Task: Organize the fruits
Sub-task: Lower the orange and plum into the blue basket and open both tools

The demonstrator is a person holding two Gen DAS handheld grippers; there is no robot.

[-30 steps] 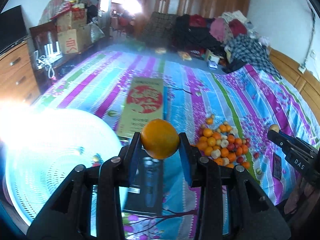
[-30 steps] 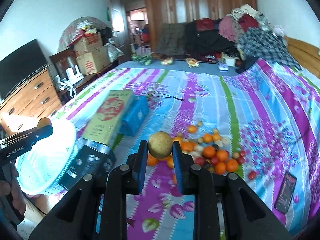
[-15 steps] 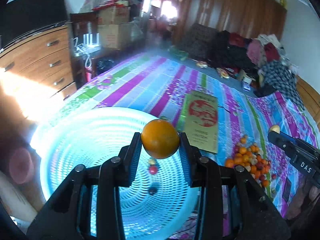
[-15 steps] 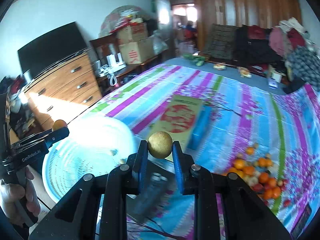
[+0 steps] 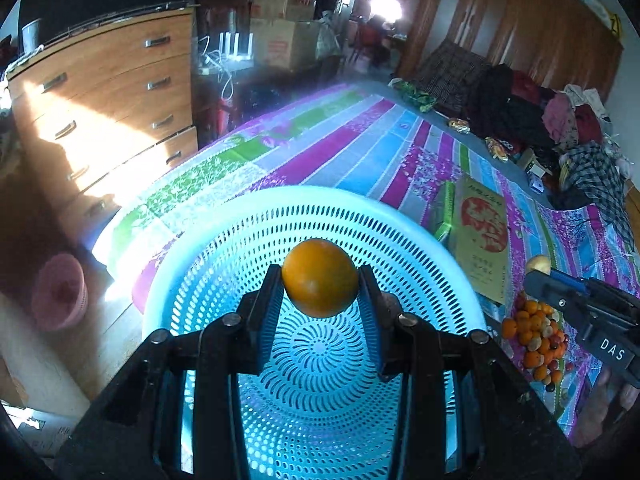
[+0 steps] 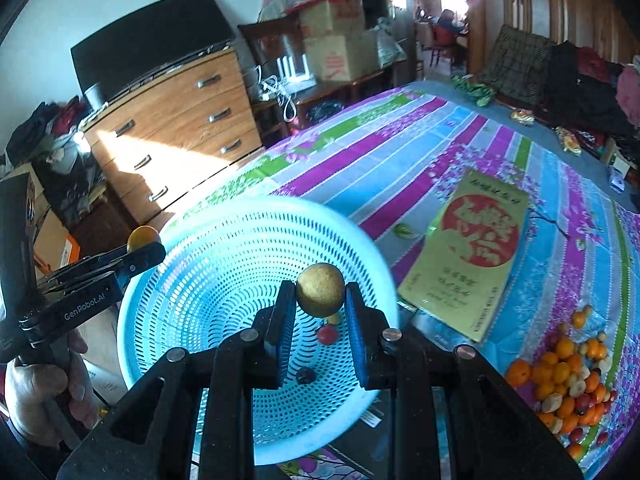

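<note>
- My left gripper [image 5: 320, 300] is clenched on an orange [image 5: 320, 277]; both blue pads press its sides, and it hangs over the pale blue perforated basket [image 5: 420, 240].
- My right gripper [image 6: 320, 312] is clamped on a smaller tan-yellow round fruit [image 6: 320, 289], also held above the basket (rim at [image 6: 152, 288] in the right wrist view).
- In the basket, seen past the right jaws: one small red fruit [image 6: 327, 335] and one small dark fruit [image 6: 305, 376]; a yellowish bit shows just under the held fruit, kind unclear.
- Legible writing: "GenRobot.AI" on the left gripper body in the right view; "DAS" on the right gripper body in the left view.
- Flat gold box [image 6: 472, 256] with a large red emblem and lines of characters (too small for me to read) lies on the striped floral bedspread [image 6: 400, 148], just beside the basket.
- Fruit pile [image 6: 568, 380], mostly orange with red and pale pieces, sits on the bedspread beyond the box.
- Cardboard boxes [image 6: 340, 56] with red print stand by the wall; print unreadable.
</note>
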